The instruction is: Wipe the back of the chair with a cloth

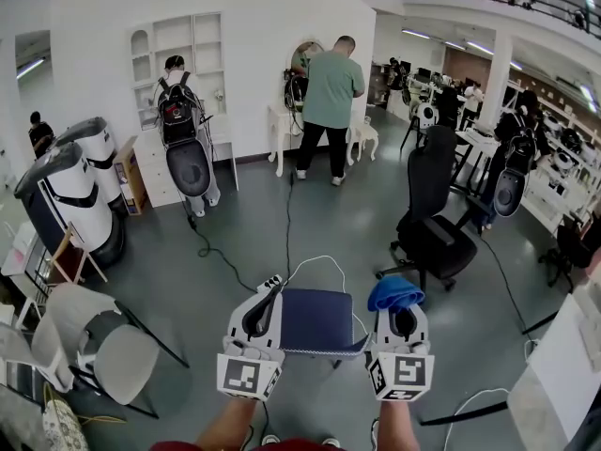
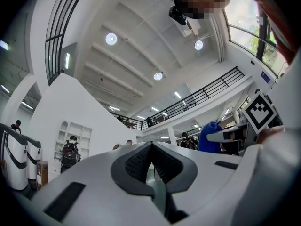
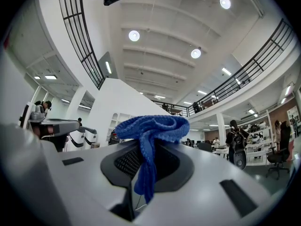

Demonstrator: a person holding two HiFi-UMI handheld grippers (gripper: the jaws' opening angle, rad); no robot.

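Note:
In the head view my two grippers are held side by side low in the picture, both pointing upward. The right gripper [image 1: 396, 301] is shut on a blue knitted cloth [image 1: 394, 292], which bunches over its tips. The right gripper view shows the cloth [image 3: 151, 128] pinched between the jaws, with one strip hanging down. My left gripper [image 1: 271, 287] is shut with nothing in it, its pads [image 2: 141, 161] pressed together. Below and between the grippers is a dark blue chair seat [image 1: 317, 319]. A black office chair [image 1: 430, 216] stands farther off to the right.
A person in a green shirt [image 1: 331, 101] and one with a backpack [image 1: 178, 111] stand by the far wall. Black-and-white machines [image 1: 70, 200] and white chairs [image 1: 103, 350] are at the left. Cables [image 1: 221, 256] cross the grey floor. A white desk edge [image 1: 563, 374] is at the right.

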